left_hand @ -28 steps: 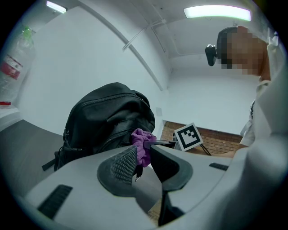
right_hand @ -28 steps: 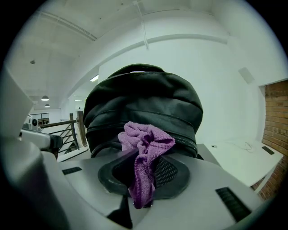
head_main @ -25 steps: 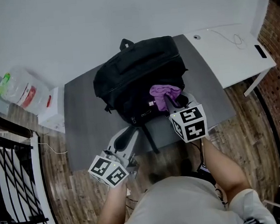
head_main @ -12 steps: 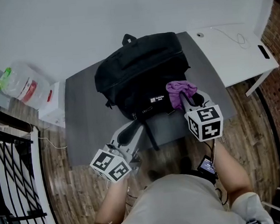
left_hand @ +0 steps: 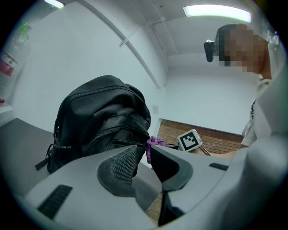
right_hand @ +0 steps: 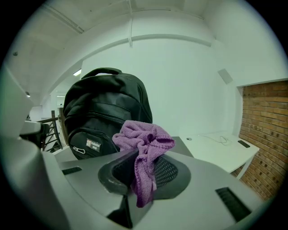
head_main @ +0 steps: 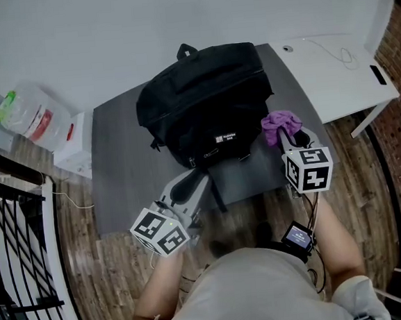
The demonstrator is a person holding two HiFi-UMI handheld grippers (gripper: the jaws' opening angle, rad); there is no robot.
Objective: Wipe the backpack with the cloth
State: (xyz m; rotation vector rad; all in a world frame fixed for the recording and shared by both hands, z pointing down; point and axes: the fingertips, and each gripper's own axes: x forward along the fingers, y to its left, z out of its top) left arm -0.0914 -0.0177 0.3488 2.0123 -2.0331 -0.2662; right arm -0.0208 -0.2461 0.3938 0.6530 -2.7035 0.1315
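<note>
Standing upright near the middle of the dark grey rectangular tabletop (head_main: 118,170): a black fabric backpack (head_main: 206,99), long axis vertical, carry loop at the top, front pocket with a small white label turned to 6 o'clock, toward the person. Seen the same way in both gripper views (left_hand: 103,117) (right_hand: 103,112), rounded top upward. Held at 4 o'clock from the backpack, just beside its lower corner: a crumpled purple terry cloth (head_main: 281,123); cannot be told whether touching the bag or a little apart. Pinched there by the right gripper (head_main: 288,135), jaws closed firmly on the middle of the cloth (right_hand: 144,139), with a bunch rising above the ribbed pads and a short tail hanging below. At 7 o'clock from the backpack: the left gripper (head_main: 190,182), pointing toward the base of the bag, close to a black strap (head_main: 213,189) lying down the near part of the table. Jaws there parted only by a narrow slit (left_hand: 143,157), gripping nothing. At 2 o'clock, a white desk (head_main: 332,74).
</note>
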